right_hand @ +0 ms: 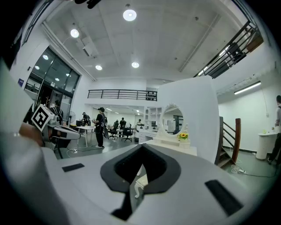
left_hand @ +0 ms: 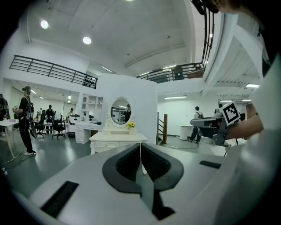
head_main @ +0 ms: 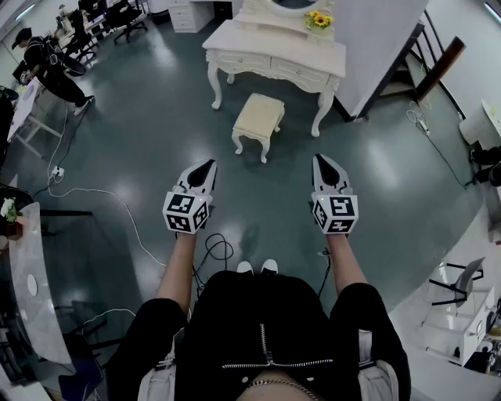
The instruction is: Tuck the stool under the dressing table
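**Both jaws clenched and empty, stool out in front of the counter**

Black zipped jacket [head_main: 266, 313] closest, filling the bottom of the head view, with white shoes [head_main: 258, 267] just beyond on the grey floor [head_main: 141, 141]. Held out side by side past the shoes: left gripper [head_main: 210, 164] and right gripper [head_main: 321, 159], well apart, both aimed toward the furniture. Jaws of each pressed together to a thin slit, nothing pinched between them. Well ahead of both, cream stool [head_main: 258, 117] upright on its curved legs, on the floor in front of the cream dressing counter [head_main: 274, 48], roughly between its front legs but out from under the top. On the counter, sunflowers [head_main: 318, 19] beside an oval mirror [left_hand: 120, 111]. White partition wall [head_main: 383, 47] right behind. Black cable [head_main: 219, 251] looped on the floor near the shoes.
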`<state>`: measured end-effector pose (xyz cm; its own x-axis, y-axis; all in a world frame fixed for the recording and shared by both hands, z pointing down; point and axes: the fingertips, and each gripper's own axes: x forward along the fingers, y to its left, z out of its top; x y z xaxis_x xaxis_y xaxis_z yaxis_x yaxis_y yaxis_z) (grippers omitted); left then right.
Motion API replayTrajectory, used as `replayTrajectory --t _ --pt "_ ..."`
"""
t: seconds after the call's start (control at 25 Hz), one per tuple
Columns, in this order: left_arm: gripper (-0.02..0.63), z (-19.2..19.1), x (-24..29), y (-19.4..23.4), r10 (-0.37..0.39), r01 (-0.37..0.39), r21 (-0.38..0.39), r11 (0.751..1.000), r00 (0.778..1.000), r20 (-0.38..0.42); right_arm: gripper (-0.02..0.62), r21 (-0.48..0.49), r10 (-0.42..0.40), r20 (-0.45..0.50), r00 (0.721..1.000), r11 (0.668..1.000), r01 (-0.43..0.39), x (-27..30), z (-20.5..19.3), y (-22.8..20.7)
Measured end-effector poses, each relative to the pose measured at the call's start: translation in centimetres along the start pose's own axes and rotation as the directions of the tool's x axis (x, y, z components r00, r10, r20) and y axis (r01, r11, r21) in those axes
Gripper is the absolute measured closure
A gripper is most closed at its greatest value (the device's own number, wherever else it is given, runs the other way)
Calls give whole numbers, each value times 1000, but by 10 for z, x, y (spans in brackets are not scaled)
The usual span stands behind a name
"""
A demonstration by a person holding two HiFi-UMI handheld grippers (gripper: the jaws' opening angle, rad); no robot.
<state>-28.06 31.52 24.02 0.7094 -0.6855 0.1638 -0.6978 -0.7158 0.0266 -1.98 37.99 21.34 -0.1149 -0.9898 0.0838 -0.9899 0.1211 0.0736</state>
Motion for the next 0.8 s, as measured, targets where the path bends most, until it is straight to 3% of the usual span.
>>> replayTrajectory --t 0.44,0.8 --pt "583 -2 25 -33 -27 27 2 1000 1000 -10 592 29 30 8 1000 999 -31 -14 -16 -23" --pt "583 2 54 -65 -4 5 13 1000 1000 -14 592 42 56 6 998 998 -56 -23 -26 -60"
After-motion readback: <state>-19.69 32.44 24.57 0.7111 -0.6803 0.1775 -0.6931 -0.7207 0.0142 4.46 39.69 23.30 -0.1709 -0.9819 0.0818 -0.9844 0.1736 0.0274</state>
